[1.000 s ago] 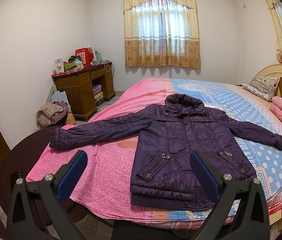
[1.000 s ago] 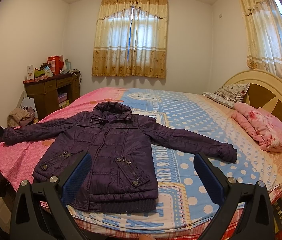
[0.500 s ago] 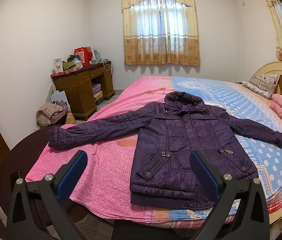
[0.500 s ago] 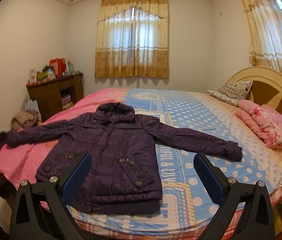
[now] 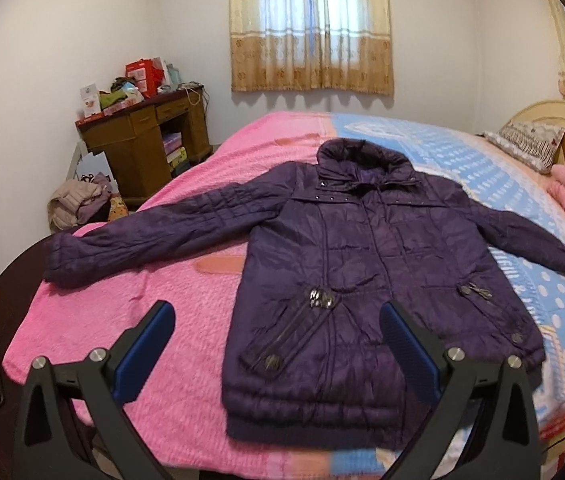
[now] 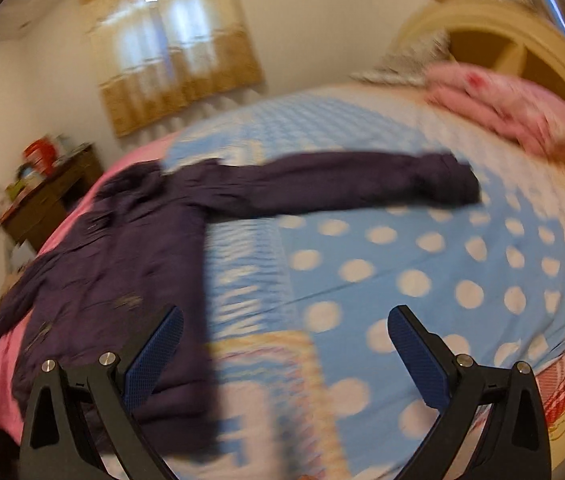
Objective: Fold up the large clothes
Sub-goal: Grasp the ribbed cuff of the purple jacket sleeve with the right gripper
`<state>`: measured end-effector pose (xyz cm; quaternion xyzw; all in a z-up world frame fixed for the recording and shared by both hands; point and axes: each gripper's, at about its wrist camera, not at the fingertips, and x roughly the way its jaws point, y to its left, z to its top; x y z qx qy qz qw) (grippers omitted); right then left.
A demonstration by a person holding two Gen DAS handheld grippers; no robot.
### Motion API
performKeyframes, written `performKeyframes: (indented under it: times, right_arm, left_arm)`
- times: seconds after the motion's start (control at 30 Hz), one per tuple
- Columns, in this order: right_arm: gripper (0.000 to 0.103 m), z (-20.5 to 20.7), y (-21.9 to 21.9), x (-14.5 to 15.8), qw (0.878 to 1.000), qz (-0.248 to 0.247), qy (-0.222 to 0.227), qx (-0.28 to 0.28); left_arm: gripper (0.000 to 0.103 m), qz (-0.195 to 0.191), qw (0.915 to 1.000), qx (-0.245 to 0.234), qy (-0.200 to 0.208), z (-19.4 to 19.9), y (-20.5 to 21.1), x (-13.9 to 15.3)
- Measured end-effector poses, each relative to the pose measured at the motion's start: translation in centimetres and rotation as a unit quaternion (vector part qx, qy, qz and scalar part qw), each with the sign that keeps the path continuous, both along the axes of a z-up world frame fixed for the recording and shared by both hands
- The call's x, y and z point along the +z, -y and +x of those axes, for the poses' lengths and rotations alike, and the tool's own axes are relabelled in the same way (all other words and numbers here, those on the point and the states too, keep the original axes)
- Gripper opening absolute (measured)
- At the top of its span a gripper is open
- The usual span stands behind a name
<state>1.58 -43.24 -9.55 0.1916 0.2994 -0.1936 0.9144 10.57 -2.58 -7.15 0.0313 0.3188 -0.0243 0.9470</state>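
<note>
A dark purple padded jacket lies flat and face up on the bed, both sleeves spread out. My left gripper is open and empty, above the jacket's lower left hem. My right gripper is open and empty, above the blue dotted bedspread to the right of the jacket body. The right sleeve stretches across the bed beyond it, cuff to the right. The right wrist view is blurred.
A wooden desk with clutter stands by the far left wall, with a pile of clothes on the floor beside it. Pink folded bedding and a pillow lie at the headboard. A curtained window is behind.
Both grippers have moved closer to the bed. The right gripper has swung right and tilted, now facing the right sleeve. The jacket has not moved.
</note>
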Motion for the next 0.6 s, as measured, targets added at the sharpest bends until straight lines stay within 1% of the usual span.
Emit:
performKeyframes:
  times: [0.07, 0.1, 0.17, 0.27, 0.33, 0.43, 0.5, 0.6]
  right_arm:
    - [0.102, 0.4, 3.1, -0.9, 0.999, 0.021, -0.007, -0.036]
    - [0.102, 0.5, 5.5, -1.4, 0.997, 0.038, -0.006, -0.065]
    - [0.102, 1.0, 8.8, -1.8, 0.993, 0.062, -0.003, -0.099]
    - [0.102, 1.3, 14.2, -2.7, 0.984, 0.111, 0.018, -0.141]
    - [0.102, 1.4, 17.4, -3.3, 0.974, 0.139, 0.025, -0.174]
    - [0.102, 1.9, 21.4, -3.9, 0.963, 0.185, 0.046, -0.192]
    - [0.102, 2.2, 23.3, -4.0, 0.955, 0.208, 0.058, -0.202]
    - [0.102, 3.0, 24.8, -4.0, 0.95, 0.233, 0.07, -0.197]
  left_arm:
    - [0.103, 0.004, 1.0, -0.004, -0.005, 1.9, 0.8, -0.8]
    - [0.103, 0.008, 0.9999, -0.004, -0.006, 2.7, 1.1, -1.2]
    - [0.103, 0.012, 0.9999, -0.002, -0.011, 4.5, 1.7, -1.9]
    - [0.103, 0.013, 0.9998, 0.006, -0.017, 7.0, 2.0, -2.8]
    - [0.103, 0.023, 0.9996, 0.014, -0.007, 8.2, 2.3, -3.1]
    - [0.103, 0.031, 0.999, 0.031, 0.0, 9.9, 2.3, -3.6]
    - [0.103, 0.031, 0.9987, 0.04, -0.007, 10.9, 2.1, -4.0]
    - [0.103, 0.031, 0.9983, 0.044, -0.019, 11.7, 1.8, -4.5]
